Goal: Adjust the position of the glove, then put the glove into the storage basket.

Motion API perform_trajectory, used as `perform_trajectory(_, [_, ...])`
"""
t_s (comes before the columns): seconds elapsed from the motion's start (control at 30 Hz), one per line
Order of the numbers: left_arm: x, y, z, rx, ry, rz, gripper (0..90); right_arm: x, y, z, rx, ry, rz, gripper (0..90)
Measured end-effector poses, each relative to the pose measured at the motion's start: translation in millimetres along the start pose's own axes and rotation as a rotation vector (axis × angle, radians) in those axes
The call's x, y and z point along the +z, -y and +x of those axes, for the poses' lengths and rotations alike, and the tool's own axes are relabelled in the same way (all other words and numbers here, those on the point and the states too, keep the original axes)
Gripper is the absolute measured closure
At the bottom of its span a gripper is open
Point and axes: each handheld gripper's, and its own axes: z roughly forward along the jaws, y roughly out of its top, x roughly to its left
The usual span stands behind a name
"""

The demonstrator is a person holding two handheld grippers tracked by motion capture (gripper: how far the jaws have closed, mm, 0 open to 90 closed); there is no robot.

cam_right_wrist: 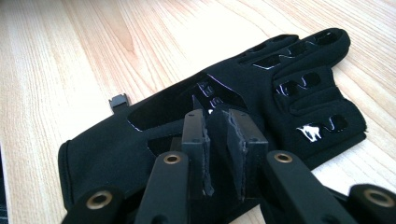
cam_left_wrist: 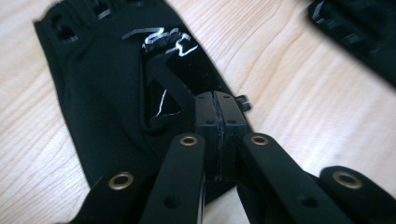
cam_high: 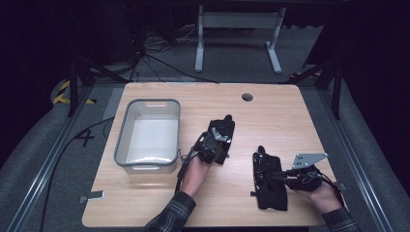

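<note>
Nearest the lens in the left gripper view, the left gripper (cam_left_wrist: 219,119) has its pads pressed tight together. They appear to nip a raised fold of the first glove (cam_left_wrist: 102,93). That glove lies flat on the table (cam_left_wrist: 299,107), and its long axis runs from the lower middle of the frame to the upper left. The cut-out fingers are at the top left, so the glove stretches up and left of the claw and points away from it.

In the high view this gripper sits mid-table, just right of the grey bin (cam_high: 150,102), which is the nearer of the two arms to it. Any carry to the bin would be a short move leftward.

Further right, the right gripper (cam_right_wrist: 224,135) is nearly closed, with dark fabric pinched between its pads near the wrist end of the second glove (cam_right_wrist: 303,79). That glove's fingers point to the upper right of the right gripper view. In the high view it lies (cam_high: 268,193) lengthwise up the frame, near the bottom edge of the table, with the right gripper (cam_high: 283,175) entering from its right.
</note>
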Motion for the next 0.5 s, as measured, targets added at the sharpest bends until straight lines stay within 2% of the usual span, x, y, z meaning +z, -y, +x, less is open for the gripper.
perform_trajectory(0.07, [7.4,1.2,0.2,0.002,0.004,0.033,89.7,-0.2,-0.2,-0.3,-0.001,0.000,-0.003,78.0])
perform_trajectory(0.17, [10.8,3.2,-3.9,0.009,0.010,0.039,89.7,-0.7,-0.4,-0.7,-0.005,-0.001,-0.006,78.3])
perform_trajectory(0.5, [5.8,11.0,-28.0,0.051,0.123,0.048,89.7,-2.2,-0.8,-0.9,-0.003,0.006,-0.009,79.0])
